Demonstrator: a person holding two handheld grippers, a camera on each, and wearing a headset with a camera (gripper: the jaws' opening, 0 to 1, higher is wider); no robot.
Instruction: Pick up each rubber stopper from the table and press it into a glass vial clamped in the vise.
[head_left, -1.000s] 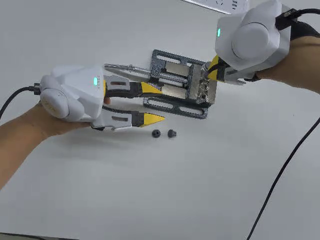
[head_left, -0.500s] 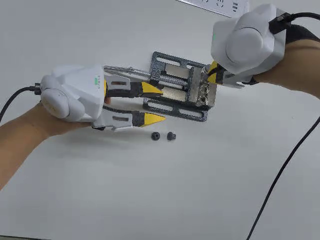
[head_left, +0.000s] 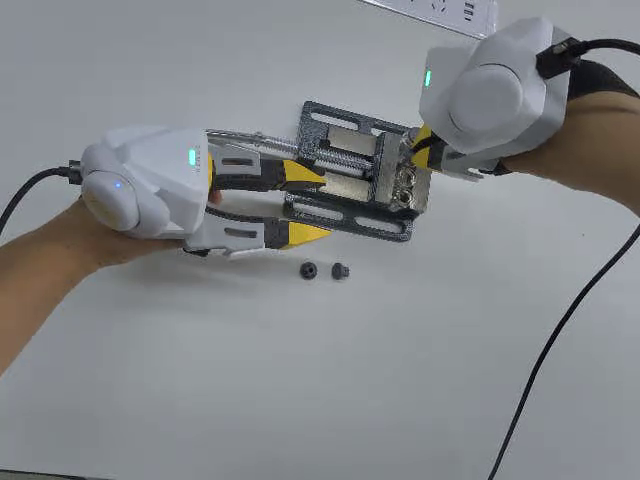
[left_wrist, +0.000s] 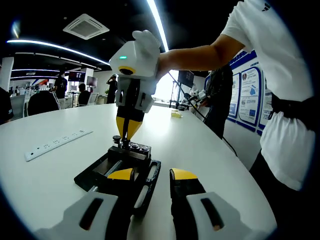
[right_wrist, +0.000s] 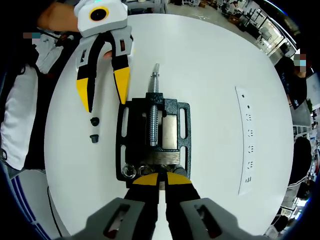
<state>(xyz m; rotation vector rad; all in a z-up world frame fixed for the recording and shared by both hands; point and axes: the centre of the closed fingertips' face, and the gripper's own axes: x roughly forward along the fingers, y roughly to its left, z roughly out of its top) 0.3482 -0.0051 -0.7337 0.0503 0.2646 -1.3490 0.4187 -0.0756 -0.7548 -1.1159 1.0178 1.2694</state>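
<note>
While reading the head view, find vise (head_left: 340, 215) just toward 12 o'clock from the middle of white table (head_left: 300, 380), screw handle (head_left: 250, 135) sticking out toward 9 o'clock. Log glass vials (head_left: 407, 187) upright in a short row, clamped between the vise jaws at the 3 o'clock end.

Place right gripper (head_left: 418, 150) at 2 o'clock of the vise, tips down at the 12 o'clock end of that row. Record its jaws drawn together: in the right gripper view, only a thin dark slit between the yellow tips, two vial tops just at 9 o'clock of them. Cannot tell of any stopper pinched there, nor of contact with glass.

Place left gripper (head_left: 305, 203) at 9 o'clock of the vise, jaws spread wide, nothing between them. One yellow tip over the screw, the other just beside the 7 o'clock corner of the base.

Count two rubber stoppers (head_left: 309, 271), small and dark, side by side but apart on bare table at 6 o'clock of the vise. Near the lower left-gripper tip, not touching it.

Note power strip (head_left: 445, 10) at the 1 o'clock edge, well apart from the vise.

In the left gripper view, see the right gripper standing nose-down at 12 o'clock over the vials. White shirt (left_wrist: 265, 75) at 2 o'clock, ceiling light strip (left_wrist: 160, 25) at 12 o'clock.
</note>
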